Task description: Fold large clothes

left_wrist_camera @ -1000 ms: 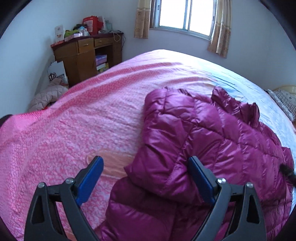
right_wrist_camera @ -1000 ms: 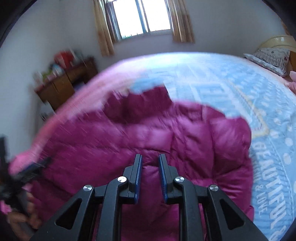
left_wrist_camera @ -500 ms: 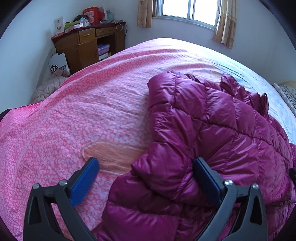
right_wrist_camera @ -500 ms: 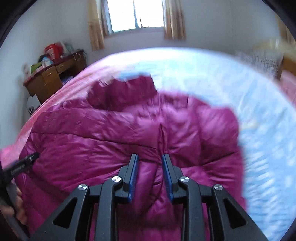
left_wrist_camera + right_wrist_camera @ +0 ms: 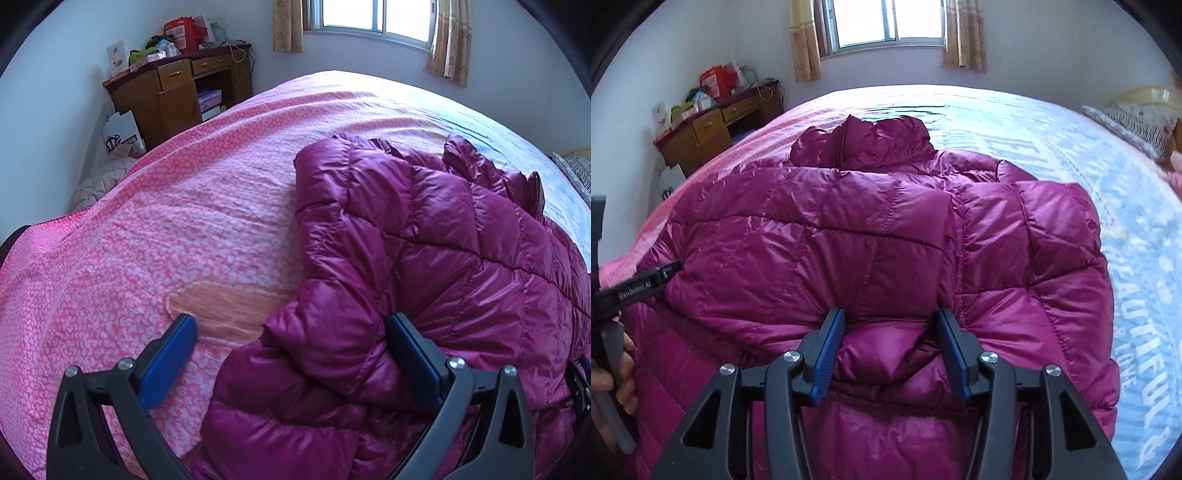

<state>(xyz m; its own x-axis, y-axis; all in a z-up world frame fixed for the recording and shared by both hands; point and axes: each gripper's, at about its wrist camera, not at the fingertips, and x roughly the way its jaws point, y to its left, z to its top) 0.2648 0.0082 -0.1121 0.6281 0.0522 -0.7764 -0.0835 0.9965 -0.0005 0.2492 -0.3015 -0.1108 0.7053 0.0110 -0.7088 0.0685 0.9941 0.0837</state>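
The right gripper (image 5: 890,332) has just been opening its jaws, and a puffed fold of the magenta down jacket (image 5: 849,236) bulges up between the blue pads (image 5: 827,354); whether the pads press on it cannot be told, so the grip reads as let go. The left gripper (image 5: 291,343) stands spread as wide as it goes, released: a folded sleeve end of the jacket (image 5: 424,258) lies between its fingers, the right pad (image 5: 413,358) against the fabric, the left pad (image 5: 170,358) over bare bedding.

The jacket lies on the bed, folded in on itself, its collar (image 5: 864,144) toward the window. Its left part lies on the pink patterned quilt (image 5: 147,240) and its right part on the pale blue printed cover (image 5: 1071,147). An orange patch (image 5: 229,306) on the quilt shows just beyond the left pad.

In the right wrist view the left gripper's finger (image 5: 635,284) touches the jacket's left edge, with a person's hand (image 5: 624,373) behind it at the frame edge.

Farther out, a wooden desk (image 5: 173,96) stands in the corner by the window (image 5: 369,14); its top holds a red bag (image 5: 181,33) and boxes (too small to tell apart), and its open shelf holds stacked boxes (image 5: 210,103). A patterned pillow (image 5: 1130,122) lies at the bed's right end.
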